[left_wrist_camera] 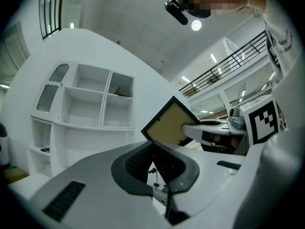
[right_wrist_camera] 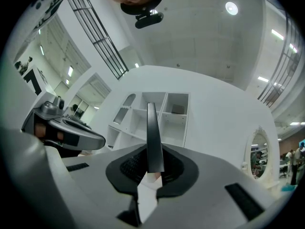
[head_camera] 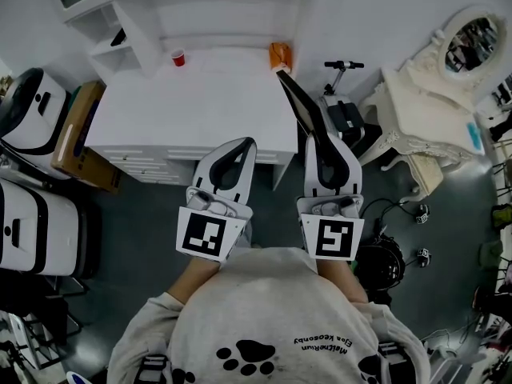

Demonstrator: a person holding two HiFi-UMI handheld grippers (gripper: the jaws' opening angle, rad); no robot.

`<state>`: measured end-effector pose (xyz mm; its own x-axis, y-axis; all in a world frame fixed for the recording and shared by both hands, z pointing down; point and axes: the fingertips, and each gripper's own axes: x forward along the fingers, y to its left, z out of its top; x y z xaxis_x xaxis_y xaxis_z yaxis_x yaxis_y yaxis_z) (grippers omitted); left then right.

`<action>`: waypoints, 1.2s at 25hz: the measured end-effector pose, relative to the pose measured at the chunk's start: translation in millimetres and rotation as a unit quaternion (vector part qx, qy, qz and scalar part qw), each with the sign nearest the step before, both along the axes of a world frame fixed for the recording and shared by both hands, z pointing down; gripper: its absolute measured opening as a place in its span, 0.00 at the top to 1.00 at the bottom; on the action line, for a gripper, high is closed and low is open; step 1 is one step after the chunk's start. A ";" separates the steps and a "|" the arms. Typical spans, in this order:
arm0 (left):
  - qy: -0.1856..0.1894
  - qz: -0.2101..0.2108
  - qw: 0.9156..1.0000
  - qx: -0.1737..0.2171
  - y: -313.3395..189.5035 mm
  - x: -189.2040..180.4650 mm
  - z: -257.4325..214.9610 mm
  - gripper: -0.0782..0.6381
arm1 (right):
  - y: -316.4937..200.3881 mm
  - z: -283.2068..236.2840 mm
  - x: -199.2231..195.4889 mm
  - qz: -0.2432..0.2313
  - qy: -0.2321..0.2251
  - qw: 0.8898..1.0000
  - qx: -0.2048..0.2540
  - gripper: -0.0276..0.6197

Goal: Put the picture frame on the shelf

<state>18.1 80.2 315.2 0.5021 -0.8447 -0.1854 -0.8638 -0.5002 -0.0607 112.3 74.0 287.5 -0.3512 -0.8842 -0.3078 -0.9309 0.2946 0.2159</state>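
Note:
My right gripper [head_camera: 318,141] is shut on the lower edge of a black picture frame [head_camera: 299,106], which slants up and left over the right end of the white desk [head_camera: 200,94]. In the right gripper view the frame [right_wrist_camera: 152,132] stands edge-on between the jaws. In the left gripper view its brown backing [left_wrist_camera: 167,122] faces me. The left gripper [head_camera: 246,146] hovers beside it at the desk's front edge, jaws shut on nothing [left_wrist_camera: 153,144]. The white shelf unit [head_camera: 216,10] rises behind the desk, its cubbies [left_wrist_camera: 90,104] [right_wrist_camera: 164,111] mostly bare.
A red cup [head_camera: 178,58] and an orange object [head_camera: 279,55] sit at the back of the desk. A scooter [head_camera: 342,102] and a white vanity with an oval mirror [head_camera: 436,94] stand to the right. Suitcases [head_camera: 32,110] and a cardboard box [head_camera: 76,130] stand to the left.

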 end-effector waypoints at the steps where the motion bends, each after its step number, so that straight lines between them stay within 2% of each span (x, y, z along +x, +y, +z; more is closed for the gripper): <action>1: 0.000 0.000 1.000 0.000 -2.0 -0.8 0.4 0.87 | -1.9 0.4 -0.8 0.000 0.001 1.000 0.000 0.86; 14: 0.001 0.017 1.000 0.004 -56.3 -13.7 -0.2 0.87 | -51.8 -1.2 -16.9 0.010 0.009 1.000 0.008 0.86; 30: -0.005 0.047 0.999 0.015 -212.1 -36.6 -25.4 0.87 | -200.4 -22.1 -43.5 0.032 0.009 0.999 0.017 0.87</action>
<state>-18.5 -131.9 289.8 0.5806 -0.7880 -0.2049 -0.8126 -0.5766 -0.0853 68.7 -126.4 265.4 -0.3009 -0.8939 -0.3322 -0.9431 0.2273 0.2427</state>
